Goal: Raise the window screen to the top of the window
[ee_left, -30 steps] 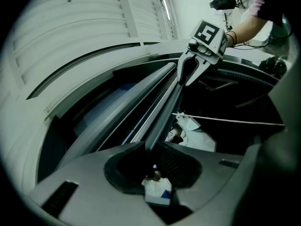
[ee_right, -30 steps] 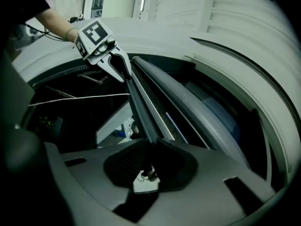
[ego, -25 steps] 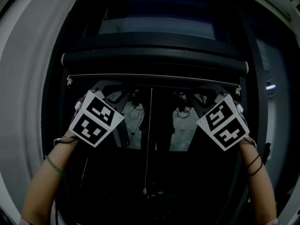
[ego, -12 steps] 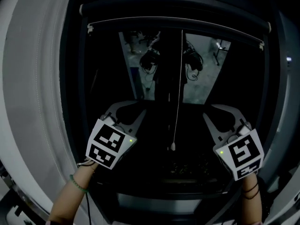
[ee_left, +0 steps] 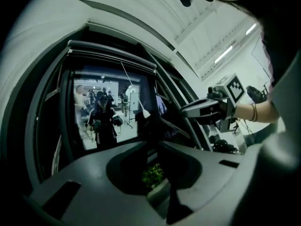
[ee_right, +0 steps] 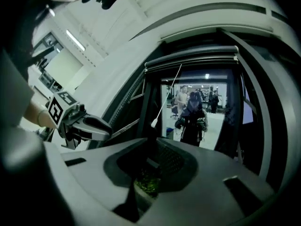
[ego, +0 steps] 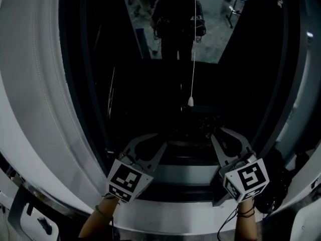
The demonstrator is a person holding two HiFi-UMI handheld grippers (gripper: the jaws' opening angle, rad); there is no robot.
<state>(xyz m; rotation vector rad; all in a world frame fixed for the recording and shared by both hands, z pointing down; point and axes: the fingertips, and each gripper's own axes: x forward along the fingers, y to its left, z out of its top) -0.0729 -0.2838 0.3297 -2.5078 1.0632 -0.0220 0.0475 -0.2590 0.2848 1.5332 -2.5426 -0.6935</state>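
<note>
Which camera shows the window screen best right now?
The right gripper view: the window screen and its bar run end to end in frame, well lit. The left gripper view shows it too, at a steeper slant. The head view crops nearly all of it off the top edge; its pull cord hangs in view.

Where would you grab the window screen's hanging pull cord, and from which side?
Pinch the pull cord just above its white end knob, coming straight in from the room side, jaws either side. It is thin and hangs free and vertical; the knob would likely stop a slip.
</note>
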